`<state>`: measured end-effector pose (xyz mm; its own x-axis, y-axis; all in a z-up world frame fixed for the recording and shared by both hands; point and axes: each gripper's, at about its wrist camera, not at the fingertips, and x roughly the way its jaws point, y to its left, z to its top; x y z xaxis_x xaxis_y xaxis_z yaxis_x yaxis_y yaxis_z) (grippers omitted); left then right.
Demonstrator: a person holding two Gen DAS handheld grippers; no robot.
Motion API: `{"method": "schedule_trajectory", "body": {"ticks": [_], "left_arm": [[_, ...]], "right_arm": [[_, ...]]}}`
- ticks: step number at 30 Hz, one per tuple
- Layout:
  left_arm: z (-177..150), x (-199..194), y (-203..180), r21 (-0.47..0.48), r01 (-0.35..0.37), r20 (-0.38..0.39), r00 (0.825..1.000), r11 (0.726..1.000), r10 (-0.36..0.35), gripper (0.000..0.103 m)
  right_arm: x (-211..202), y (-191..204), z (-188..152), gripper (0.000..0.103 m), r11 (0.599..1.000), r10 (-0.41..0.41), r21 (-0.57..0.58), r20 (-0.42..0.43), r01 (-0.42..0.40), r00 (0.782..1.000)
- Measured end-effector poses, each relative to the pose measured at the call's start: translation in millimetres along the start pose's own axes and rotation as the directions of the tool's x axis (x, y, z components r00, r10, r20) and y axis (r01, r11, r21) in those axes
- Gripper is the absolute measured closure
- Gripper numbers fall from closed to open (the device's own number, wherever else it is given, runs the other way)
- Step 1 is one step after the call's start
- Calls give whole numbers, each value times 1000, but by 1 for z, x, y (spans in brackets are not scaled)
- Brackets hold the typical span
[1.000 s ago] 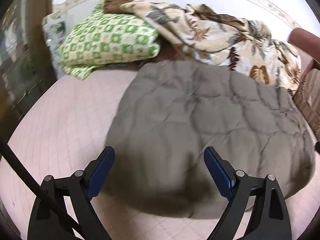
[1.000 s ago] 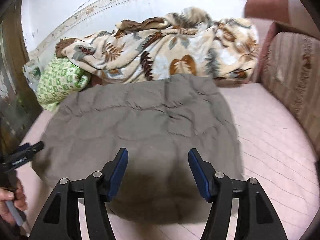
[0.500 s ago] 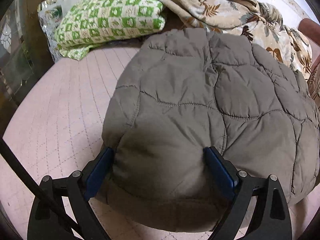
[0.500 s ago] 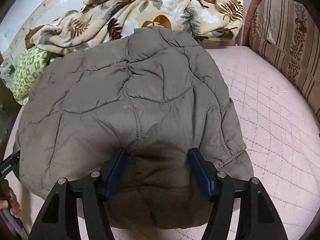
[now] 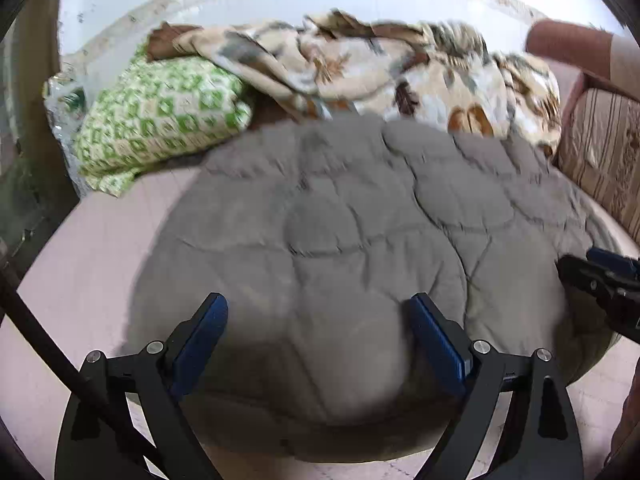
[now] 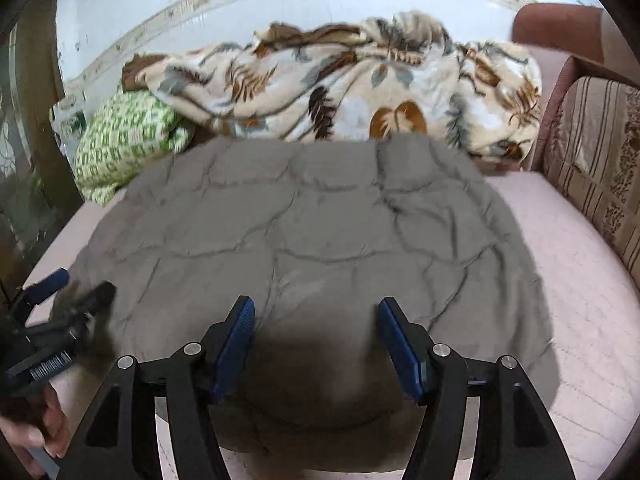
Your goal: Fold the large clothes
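A large grey quilted jacket [image 5: 360, 232] lies folded and puffy on the pink quilted bed; it also fills the middle of the right wrist view [image 6: 312, 232]. My left gripper [image 5: 320, 336] is open, its blue pads standing apart over the jacket's near left edge. My right gripper [image 6: 316, 336] is open over the near right edge, holding nothing. The right gripper shows at the right rim of the left wrist view [image 5: 600, 280], and the left gripper shows at the left rim of the right wrist view [image 6: 52, 320].
A floral beige blanket [image 6: 352, 88] is heaped at the back by the wall. A green-and-white checked pillow [image 5: 160, 116] lies at the back left. A striped sofa cushion [image 6: 596, 152] stands at the right. The pink bed cover [image 6: 580, 288] surrounds the jacket.
Half a second ago both grippers were pressed low onto the jacket's near edge. Both have now lifted and pulled back, still open, and the jacket lies flat on the bed.
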<state>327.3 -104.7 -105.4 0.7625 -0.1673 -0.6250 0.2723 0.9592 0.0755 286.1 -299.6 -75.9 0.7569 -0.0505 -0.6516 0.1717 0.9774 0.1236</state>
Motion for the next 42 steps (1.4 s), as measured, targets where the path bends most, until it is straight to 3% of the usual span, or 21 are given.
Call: {"method": "schedule_trajectory", "body": {"ticks": [13,30,35,38,42], "left_arm": [[-4,16,-4,8,-8,-44,999,1000,8,11],[-3,20,-3,11,-12,-60,998,1000,12,10],[-1,20,-1,0,-6,-62,998,1000,6,10],[-1,20,-1,2,-7,-61,998,1000,7,10],[-1,20,-1,1,-6,-62,998,1000,6,10]], "right_arm": [[29,-3,-11,27,1000,-8,-12,-78,8,997],[31,-7,-11,25,1000,9,-20,-98,-11,995],[9,-20,3,25,998,59,25,-16,-58,998],[-3,-32,12,25,999,7,36,58,-9,998],[11,-66,12,25,986,-19,168,2,18,1000]]}}
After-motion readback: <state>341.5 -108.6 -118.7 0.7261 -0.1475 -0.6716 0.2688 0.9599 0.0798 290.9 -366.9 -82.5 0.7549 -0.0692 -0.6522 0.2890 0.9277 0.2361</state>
